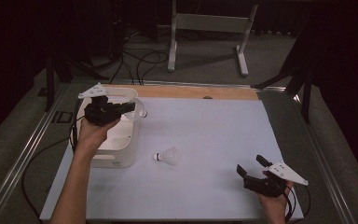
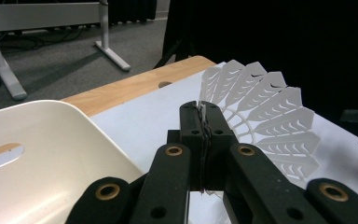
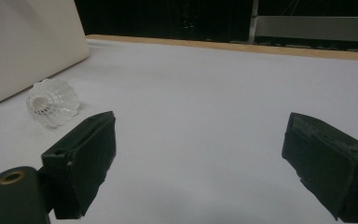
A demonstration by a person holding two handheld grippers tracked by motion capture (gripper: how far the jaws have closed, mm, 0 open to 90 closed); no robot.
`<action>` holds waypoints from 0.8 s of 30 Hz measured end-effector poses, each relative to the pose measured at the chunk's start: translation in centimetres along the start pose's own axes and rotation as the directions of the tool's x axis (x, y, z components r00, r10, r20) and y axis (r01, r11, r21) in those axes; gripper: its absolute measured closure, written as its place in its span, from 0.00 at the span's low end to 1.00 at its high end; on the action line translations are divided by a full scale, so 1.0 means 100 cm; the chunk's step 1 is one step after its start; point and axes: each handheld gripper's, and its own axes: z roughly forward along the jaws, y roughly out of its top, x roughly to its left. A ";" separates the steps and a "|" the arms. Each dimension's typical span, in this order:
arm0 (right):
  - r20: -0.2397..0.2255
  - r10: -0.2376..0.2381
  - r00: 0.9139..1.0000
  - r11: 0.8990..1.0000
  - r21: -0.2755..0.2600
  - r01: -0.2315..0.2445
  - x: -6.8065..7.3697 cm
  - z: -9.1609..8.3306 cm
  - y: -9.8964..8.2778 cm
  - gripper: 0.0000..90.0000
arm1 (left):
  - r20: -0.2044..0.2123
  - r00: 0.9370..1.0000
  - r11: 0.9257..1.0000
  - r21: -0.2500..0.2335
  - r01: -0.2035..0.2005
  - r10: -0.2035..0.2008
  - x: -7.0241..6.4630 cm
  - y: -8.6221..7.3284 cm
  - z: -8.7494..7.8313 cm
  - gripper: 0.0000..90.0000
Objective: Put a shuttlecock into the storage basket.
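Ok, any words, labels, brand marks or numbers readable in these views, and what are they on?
No text can be read anywhere.
White plastic bin: a small dark mark low on its front wall, too small and blurred to read.
White feathered shuttlecock clamped in the left gripper: no print visible.
Second white shuttlecock lying on the pale blue table mat: no print legible.

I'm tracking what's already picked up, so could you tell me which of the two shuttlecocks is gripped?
The shuttlecock at the white bin: the left gripper pinches its skirt edge. The other shuttlecock lies untouched mid-table.
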 end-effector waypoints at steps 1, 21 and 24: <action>0.001 -0.002 1.000 1.000 0.000 0.002 0.000 0.000 0.000 0.11 | -0.001 1.000 1.000 0.000 -0.001 0.001 0.000 0.000 -0.001 1.00; -0.001 0.001 1.000 1.000 0.002 -0.001 0.000 0.000 0.000 0.11 | -0.018 1.000 1.000 -0.002 -0.001 0.001 0.004 -0.001 -0.007 1.00; -0.002 0.002 1.000 1.000 0.003 -0.002 0.000 0.000 0.000 0.11 | -0.020 1.000 1.000 -0.003 -0.001 0.001 0.005 -0.001 -0.008 1.00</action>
